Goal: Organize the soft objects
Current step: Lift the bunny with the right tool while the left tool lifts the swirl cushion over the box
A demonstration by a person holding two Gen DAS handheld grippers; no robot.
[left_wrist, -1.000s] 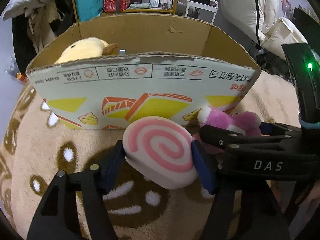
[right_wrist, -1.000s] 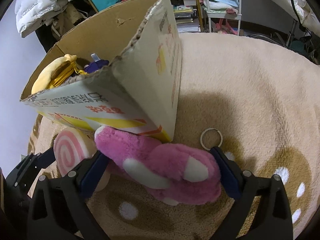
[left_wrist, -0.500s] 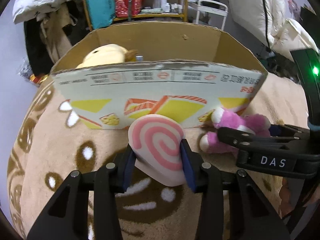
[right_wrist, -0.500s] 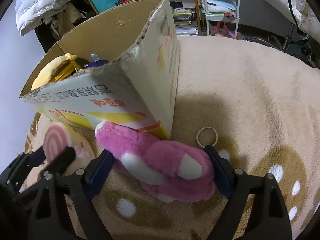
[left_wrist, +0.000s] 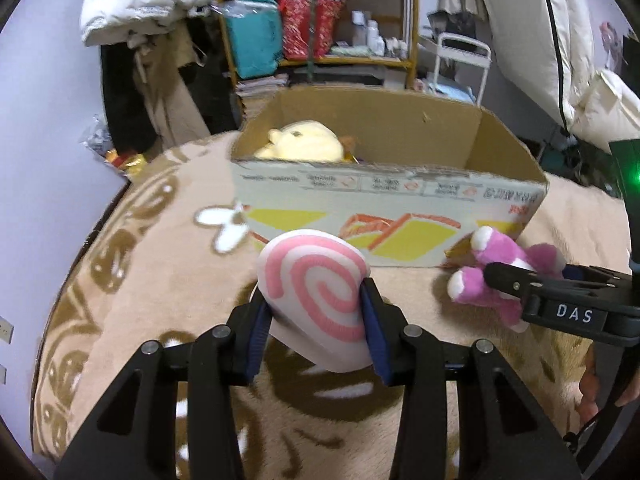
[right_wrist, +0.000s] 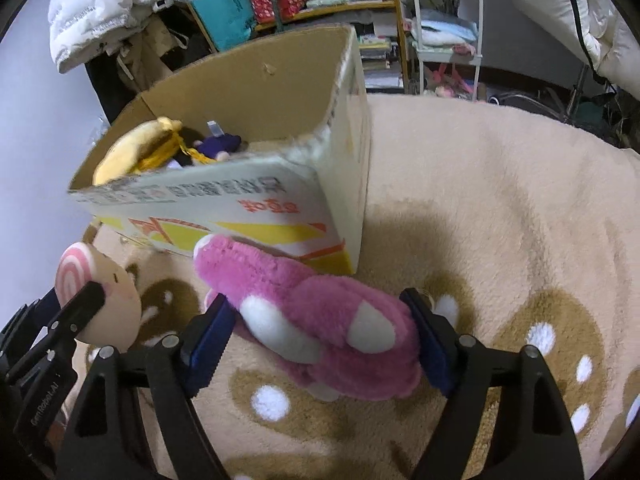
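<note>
On the beige rug (right_wrist: pixel 500 208), jaws clamp swirl plush (left_wrist: pixel 316 296) and pink plush (right_wrist: pixel 316 320).

1. Left wrist view: looks forward and steeply down along its own fingers, close over the patterned blanket (left_wrist: pixel 152 264), facing the printed long side of the cardboard box (left_wrist: pixel 384 196)
2. Right wrist view: same downward tilt, close in, facing the box (right_wrist: pixel 256 196) at its near right corner
3. Shared: box, blanket, shelving (left_wrist: pixel 320 12) behind; each view catches the other gripper at its edge
</note>
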